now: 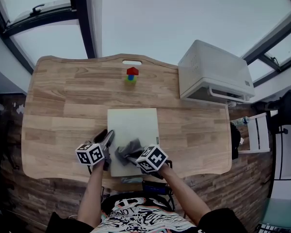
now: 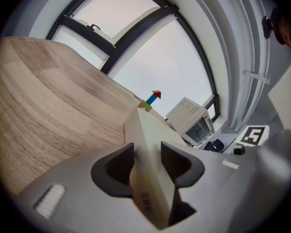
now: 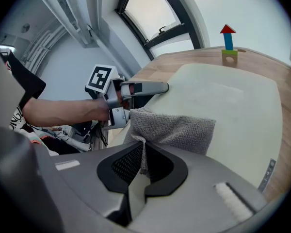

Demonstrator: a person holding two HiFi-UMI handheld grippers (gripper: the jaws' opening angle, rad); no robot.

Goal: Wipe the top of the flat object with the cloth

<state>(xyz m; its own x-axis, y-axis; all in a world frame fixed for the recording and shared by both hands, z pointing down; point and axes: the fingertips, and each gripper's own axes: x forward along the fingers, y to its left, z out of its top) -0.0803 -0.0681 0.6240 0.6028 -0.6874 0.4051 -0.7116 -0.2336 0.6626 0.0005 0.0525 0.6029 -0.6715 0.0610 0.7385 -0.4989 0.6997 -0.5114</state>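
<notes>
Pale cream flat rectangular board [image 1: 134,123]: lying on the wooden table [image 1: 53,110] near its front edge. Its near left edge is clamped by the left hand-held gripper [image 1: 108,137] (barcode label there, unreadable). Grey textured cloth [image 1: 128,148]: bunched, resting on the board's near end, pinched by the right hand-held gripper [image 1: 131,156].

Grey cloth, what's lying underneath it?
The pale flat board lies under the cloth, itself on the wooden table. The board surface beneath the cloth is covered.
</notes>
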